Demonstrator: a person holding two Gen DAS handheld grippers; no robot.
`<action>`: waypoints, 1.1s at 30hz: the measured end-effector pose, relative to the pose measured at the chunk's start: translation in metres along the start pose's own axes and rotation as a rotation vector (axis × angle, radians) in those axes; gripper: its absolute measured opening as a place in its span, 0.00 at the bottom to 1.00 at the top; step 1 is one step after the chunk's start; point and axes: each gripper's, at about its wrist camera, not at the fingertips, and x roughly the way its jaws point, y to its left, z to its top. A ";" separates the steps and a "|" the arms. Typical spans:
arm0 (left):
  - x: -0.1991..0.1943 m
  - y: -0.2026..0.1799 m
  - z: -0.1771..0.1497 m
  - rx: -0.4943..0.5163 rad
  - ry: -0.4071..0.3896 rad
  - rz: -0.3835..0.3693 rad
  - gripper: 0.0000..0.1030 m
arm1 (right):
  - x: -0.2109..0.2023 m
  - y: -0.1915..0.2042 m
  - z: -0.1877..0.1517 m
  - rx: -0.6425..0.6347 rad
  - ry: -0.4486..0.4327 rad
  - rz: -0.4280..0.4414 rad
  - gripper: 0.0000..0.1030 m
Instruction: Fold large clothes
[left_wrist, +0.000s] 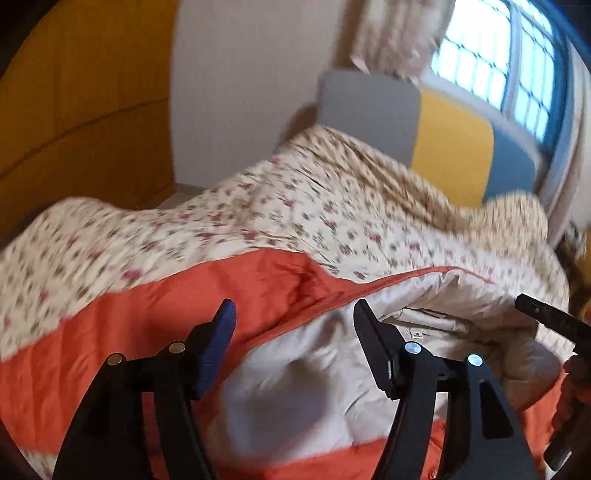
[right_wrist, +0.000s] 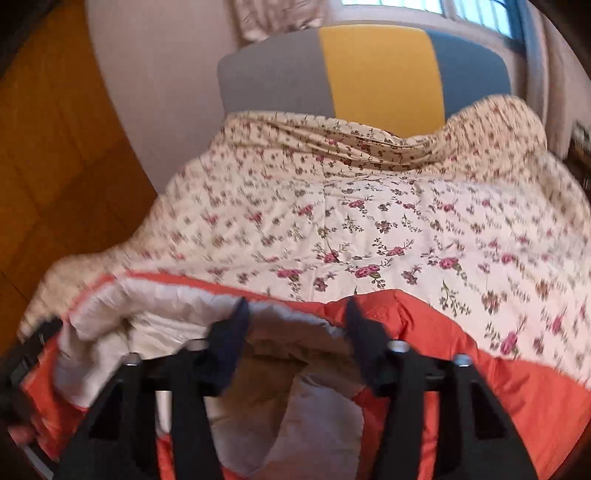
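Since the orange jacket (left_wrist: 258, 295) looks puffy, light and slippery, both gaping, empty hand-held grippers (left_wrist: 291, 336) (right_wrist: 295, 332) should pinch its hem.

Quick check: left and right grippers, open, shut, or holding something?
Left gripper: open, holding nothing, above the orange padded jacket.
Right gripper: open, holding nothing.

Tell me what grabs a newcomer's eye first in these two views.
The orange jacket with its pale lining turned out, lying at the near edge of the flowered quilt. Behind it stands a headboard in grey, yellow and blue panels. Both grippers, left and right, hover over the lining, jaws open.
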 end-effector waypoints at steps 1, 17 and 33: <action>0.012 -0.007 0.001 0.033 0.025 -0.005 0.50 | 0.005 0.001 -0.004 -0.017 0.017 -0.008 0.12; 0.002 0.034 -0.059 -0.128 0.033 -0.050 0.07 | 0.016 0.008 -0.107 -0.240 0.037 -0.014 0.04; 0.050 -0.076 -0.039 0.022 0.134 -0.142 0.07 | 0.009 0.005 -0.113 -0.222 -0.011 0.007 0.05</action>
